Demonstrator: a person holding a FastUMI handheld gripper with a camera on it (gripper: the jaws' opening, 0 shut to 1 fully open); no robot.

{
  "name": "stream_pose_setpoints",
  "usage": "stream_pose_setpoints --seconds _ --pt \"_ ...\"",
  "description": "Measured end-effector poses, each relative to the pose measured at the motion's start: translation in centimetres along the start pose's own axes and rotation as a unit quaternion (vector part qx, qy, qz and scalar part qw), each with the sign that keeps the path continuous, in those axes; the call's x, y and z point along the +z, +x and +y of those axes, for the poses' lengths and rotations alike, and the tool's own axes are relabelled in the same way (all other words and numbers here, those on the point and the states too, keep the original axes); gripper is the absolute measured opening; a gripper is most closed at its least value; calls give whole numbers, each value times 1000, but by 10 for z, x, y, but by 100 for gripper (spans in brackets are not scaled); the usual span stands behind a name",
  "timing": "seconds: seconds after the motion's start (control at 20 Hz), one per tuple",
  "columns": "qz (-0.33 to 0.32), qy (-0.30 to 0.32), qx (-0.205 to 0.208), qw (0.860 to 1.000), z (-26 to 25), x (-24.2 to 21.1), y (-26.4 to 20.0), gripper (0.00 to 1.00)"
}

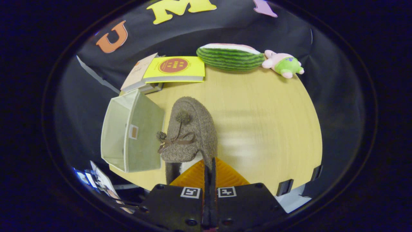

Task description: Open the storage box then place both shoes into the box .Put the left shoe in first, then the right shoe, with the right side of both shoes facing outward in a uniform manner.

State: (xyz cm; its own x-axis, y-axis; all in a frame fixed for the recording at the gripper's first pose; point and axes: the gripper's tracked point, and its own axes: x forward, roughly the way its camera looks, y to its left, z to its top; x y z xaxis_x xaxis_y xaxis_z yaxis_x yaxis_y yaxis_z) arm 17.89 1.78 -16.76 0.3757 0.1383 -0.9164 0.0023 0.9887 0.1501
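The gripper (pixel 209 167) had its two orange fingers (pixel 193 175) drawn tight together, with only a thin dark slit between them, and they pinched the rim of a brown fuzzy shoe (pixel 190 132) at its heel opening. The shoe hung from the fingertips and stretched away ahead of them, toe pointing toward the far end of the table (pixel 264 122). A thin brown bow with two small pompoms (pixel 175 140) sat across its upper, and a strip of pale lining showed just at the fingertips.

Just beside the shoe, on its left, stood the storage box (pixel 128 135), a pale green fabric box seen from above with its top open and a small tag on the wall that faced the shoe. The shoe's side lay close against that wall, though whether the two touched could not be told.

Beyond the box, a yellow book (pixel 175 68) lay on a small stack of other books (pixel 138 75). Farther along the far edge of the wooden table rested a watermelon-slice plush (pixel 230 58) and, right next to it, a pink and green plush toy (pixel 283 64).
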Motion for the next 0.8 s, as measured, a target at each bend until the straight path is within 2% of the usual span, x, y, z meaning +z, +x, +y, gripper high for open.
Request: stream_pose_setpoints --seconds 0.25,0.5,0.8 --pt "-60 35 39 997 80 19 -25 6" --pt "-95 53 87 990 162 23 -24 6" --pt "-126 45 94 986 221 18 6 6"
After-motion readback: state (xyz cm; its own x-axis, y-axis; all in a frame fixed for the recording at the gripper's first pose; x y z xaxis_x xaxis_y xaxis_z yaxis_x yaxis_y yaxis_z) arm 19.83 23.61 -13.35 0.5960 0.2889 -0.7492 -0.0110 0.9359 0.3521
